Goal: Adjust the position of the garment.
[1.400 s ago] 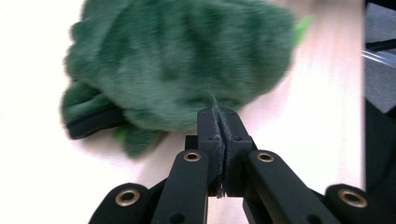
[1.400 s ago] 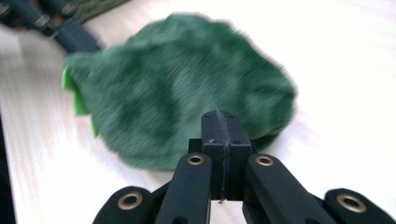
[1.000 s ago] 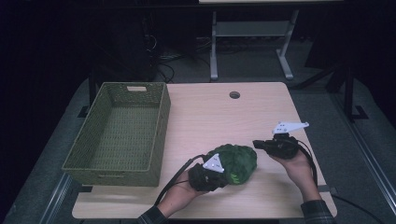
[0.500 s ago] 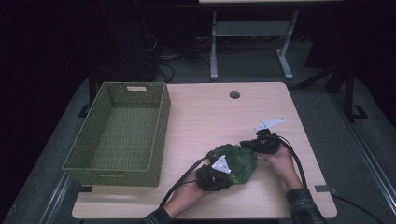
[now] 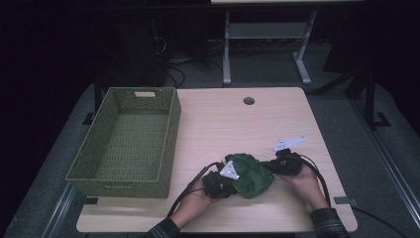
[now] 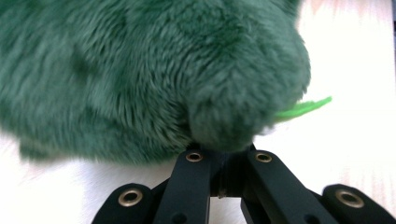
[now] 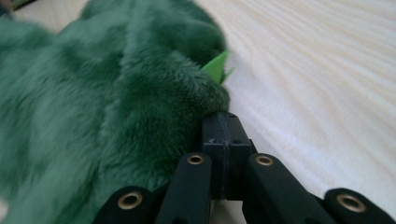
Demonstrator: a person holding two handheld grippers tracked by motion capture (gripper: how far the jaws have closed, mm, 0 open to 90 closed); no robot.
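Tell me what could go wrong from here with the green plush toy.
The left hand-held gripper pinches just a small tuft of the plush toy, so it may slip free. The right hand-held gripper is shut beside the fur, perhaps missing it. The basket wall could snag the toy.

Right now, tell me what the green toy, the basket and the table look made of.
Green plush toy: soft synthetic fur, matte, with fine fuzzy pile; a brighter green tab looks like felt. Basket: olive woven fibre, probably wicker or paper cord, with a ribbed weave. Table: pale wood or wood-look laminate, smooth, with faint grain.
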